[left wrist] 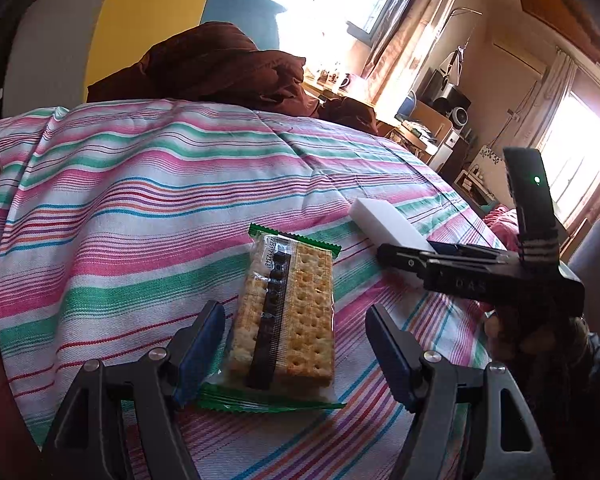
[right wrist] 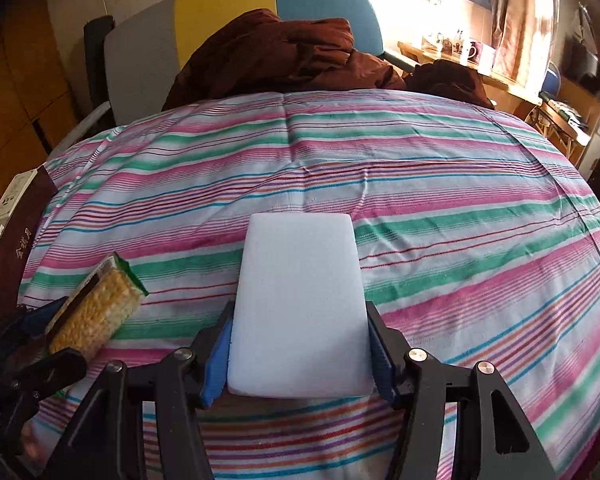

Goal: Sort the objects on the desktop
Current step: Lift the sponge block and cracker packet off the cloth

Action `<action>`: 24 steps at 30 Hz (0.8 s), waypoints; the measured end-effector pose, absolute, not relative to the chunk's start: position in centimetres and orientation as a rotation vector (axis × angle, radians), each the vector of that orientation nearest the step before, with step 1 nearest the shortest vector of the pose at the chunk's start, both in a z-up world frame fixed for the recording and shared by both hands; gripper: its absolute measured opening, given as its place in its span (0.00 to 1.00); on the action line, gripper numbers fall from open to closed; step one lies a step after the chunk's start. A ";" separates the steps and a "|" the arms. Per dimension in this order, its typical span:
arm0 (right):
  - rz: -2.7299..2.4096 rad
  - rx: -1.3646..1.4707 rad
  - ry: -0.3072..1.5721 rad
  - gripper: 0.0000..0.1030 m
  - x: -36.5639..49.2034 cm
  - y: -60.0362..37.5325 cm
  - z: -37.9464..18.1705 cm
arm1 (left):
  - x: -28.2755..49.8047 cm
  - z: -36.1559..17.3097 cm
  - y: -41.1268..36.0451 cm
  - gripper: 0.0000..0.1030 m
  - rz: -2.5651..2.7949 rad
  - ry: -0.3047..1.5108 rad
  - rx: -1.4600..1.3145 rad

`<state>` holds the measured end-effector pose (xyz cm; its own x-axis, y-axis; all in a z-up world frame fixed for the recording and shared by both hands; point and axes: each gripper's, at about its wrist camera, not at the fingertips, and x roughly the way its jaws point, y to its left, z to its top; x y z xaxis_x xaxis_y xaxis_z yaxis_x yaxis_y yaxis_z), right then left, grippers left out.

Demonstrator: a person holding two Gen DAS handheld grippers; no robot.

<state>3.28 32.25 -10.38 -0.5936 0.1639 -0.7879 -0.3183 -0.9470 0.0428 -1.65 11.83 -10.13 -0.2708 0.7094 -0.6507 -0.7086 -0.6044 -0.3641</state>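
A packet of crackers (left wrist: 288, 312) in clear wrap with green ends lies on the striped cloth (left wrist: 140, 200). My left gripper (left wrist: 295, 310) is open around it; the left pad is at the wrapper's edge and the right pad stands clear of it. A white foam block (right wrist: 300, 300) is clamped between both blue pads of my right gripper (right wrist: 300, 308), just above the cloth. In the left wrist view that block (left wrist: 384, 220) sticks out of the right gripper (left wrist: 404, 256) to the right of the packet. The right wrist view shows the packet (right wrist: 96, 312) and left gripper (right wrist: 56, 336) at lower left.
A dark red box (right wrist: 16, 248) with printed characters sits at the cloth's left edge. A heap of brown fabric (right wrist: 284, 52) lies at the far side against a grey, yellow and blue chair back (right wrist: 220, 12). A cluttered desk with mugs (right wrist: 468, 52) is at the far right.
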 end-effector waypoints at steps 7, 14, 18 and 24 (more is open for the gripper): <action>2.581 -1.116 0.230 0.61 5.0 30.6 -11.0 | -1.5 -9.9 12.6 0.72 1.990 0.063 -1.028; 2.631 -1.085 0.230 0.73 5.0 30.4 -11.3 | -1.8 -9.5 14.1 0.66 2.007 0.229 -1.037; 2.652 -1.077 0.250 0.79 5.1 30.2 -11.4 | -2.3 -9.7 14.0 0.59 2.015 0.237 -1.037; 2.668 -1.092 0.249 0.86 4.9 30.1 -11.5 | -2.0 -9.8 13.9 0.58 2.043 0.268 -1.019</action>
<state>4.91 30.06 -11.52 -0.6889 0.1627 -0.7063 -0.2906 -0.9547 0.0636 -1.98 13.91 -9.81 -0.3380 0.5777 -0.7430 -0.7495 -0.6427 -0.1587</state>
